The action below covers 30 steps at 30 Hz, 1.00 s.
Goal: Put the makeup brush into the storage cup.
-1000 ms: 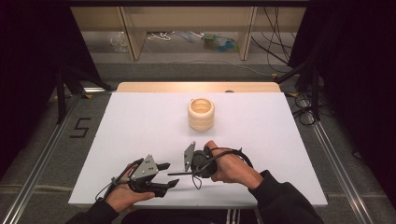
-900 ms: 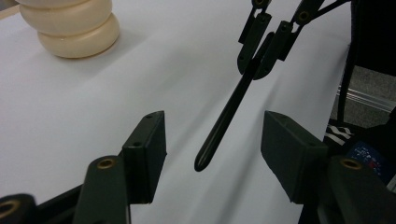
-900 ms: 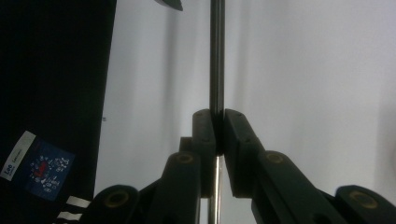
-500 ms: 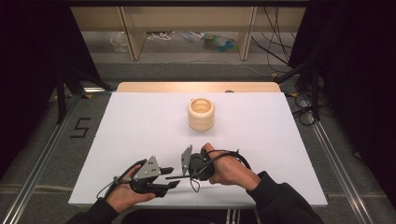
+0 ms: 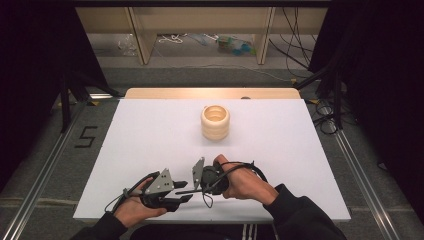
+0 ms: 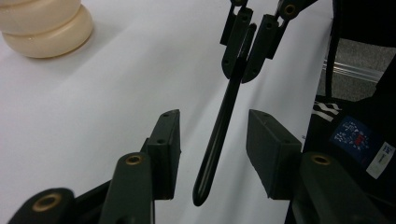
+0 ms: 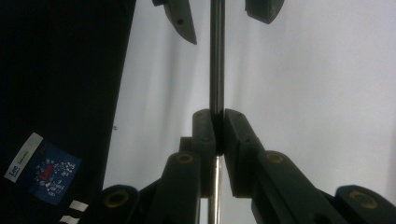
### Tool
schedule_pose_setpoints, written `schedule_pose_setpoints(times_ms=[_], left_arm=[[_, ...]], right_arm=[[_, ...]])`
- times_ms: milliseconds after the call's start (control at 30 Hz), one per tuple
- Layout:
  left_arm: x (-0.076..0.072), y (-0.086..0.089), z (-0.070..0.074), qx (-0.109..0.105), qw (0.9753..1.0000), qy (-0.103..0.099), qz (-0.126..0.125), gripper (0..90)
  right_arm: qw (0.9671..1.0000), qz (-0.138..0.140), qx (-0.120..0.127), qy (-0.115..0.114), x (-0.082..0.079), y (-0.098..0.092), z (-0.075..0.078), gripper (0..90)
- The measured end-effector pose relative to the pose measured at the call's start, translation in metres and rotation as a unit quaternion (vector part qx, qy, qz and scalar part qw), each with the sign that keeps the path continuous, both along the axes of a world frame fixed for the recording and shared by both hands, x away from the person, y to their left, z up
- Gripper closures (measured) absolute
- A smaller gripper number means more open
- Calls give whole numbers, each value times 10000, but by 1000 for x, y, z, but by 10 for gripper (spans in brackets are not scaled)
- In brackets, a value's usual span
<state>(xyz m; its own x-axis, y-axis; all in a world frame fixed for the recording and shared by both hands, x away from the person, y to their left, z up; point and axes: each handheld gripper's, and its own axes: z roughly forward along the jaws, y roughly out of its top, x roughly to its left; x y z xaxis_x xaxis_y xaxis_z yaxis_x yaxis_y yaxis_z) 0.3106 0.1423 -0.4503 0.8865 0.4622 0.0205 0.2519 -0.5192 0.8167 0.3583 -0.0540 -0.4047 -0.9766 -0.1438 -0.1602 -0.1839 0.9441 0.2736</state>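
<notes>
1. The right gripper is holding a thin black rod clamped between its closed jaws, and it has moved down and toward the left gripper during the last second.
2. Because of this, the free end of the rod is now lying in the gap between the spread jaws of the left gripper, not touching either jaw. I judge that a handover of the rod is being prepared.
3. The left gripper is waiting open, so the closing step is not yet done.
4. Counting: one rod, two grippers, one cream ribbed cup standing upright well apart on the white table.
</notes>
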Motion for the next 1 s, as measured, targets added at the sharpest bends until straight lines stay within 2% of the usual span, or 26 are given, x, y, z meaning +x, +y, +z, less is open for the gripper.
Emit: schedule_pose_setpoints(times_ms=[200, 333, 367, 433, 667, 733, 800, 833, 867, 1000], left_arm=[[0, 0, 0, 40, 10000, -5, -73, 577], [0, -1, 0, 48, 9999, 67, -146, 590], [0, -1, 0, 57, 9998, 62, -161, 601], [0, -1, 0, 38, 9999, 36, -138, 610], [0, -1, 0, 53, 9997, 96, -212, 640], [0, -2, 0, 59, 9998, 45, -176, 647], [0, -2, -1, 52, 9998, 60, -186, 660], [0, -2, -1, 48, 9997, 83, -216, 660], [0, -2, 0, 91, 9998, 50, -196, 666], [0, -2, -1, 79, 9998, 59, -194, 676]], right_arm=[[10000, 28, 28, 17, -1, 1, 0, 841], [10000, 48, 29, 2, -1, 2, 0, 841], [9999, 138, -10, -63, 0, 2, 0, 841], [10000, 64, 32, -5, -2, 2, 0, 840], [9999, 113, 72, -28, -2, 3, 0, 841], [9999, 113, 75, -7, -2, 3, 0, 841], [10000, 59, 54, 4, -2, 3, 0, 841], [9999, -109, -45, 98, -5, 2, 1, 841], [9999, 107, 71, -10, -2, 3, 0, 841], [9998, 184, 98, -26, -1, 4, -1, 841]])
